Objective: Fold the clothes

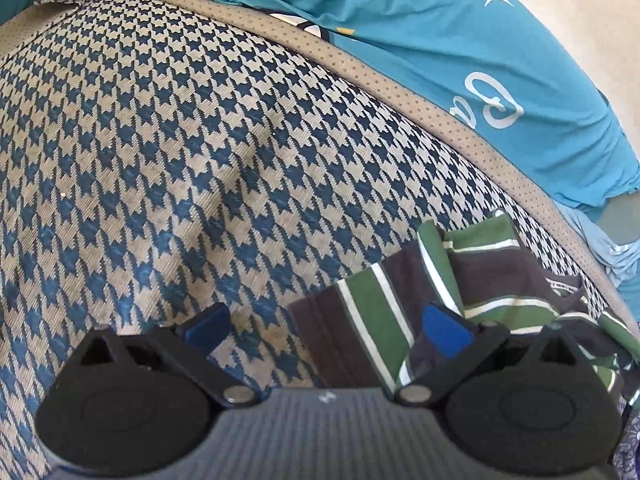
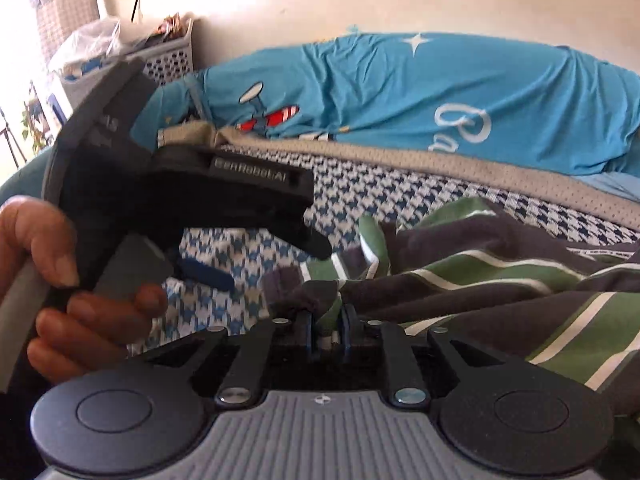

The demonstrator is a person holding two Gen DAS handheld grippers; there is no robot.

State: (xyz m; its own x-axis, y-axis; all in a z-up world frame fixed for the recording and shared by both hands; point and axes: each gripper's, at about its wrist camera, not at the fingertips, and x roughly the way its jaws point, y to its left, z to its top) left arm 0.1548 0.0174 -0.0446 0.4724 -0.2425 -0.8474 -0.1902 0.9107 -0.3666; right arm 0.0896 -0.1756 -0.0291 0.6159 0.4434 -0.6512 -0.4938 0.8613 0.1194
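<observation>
A crumpled garment with dark brown, green and white stripes (image 1: 372,320) (image 2: 500,280) lies on a blue-and-cream houndstooth cover (image 1: 180,160) (image 2: 360,196). My left gripper (image 1: 326,332) hangs open just above the cover, its right blue pad (image 1: 448,332) over the garment's left edge, nothing pinched. In the right wrist view a hand (image 2: 52,280) holds that left gripper (image 2: 260,260) beside the garment. My right gripper (image 2: 327,336) has its blue pads close together with a fold of the striped cloth between them.
A turquoise printed sheet (image 1: 460,60) (image 2: 400,92) covers a long mound behind the houndstooth cover, past a tan dotted border (image 1: 400,92). A white lattice basket (image 2: 168,56) and bags stand against the wall at the far left.
</observation>
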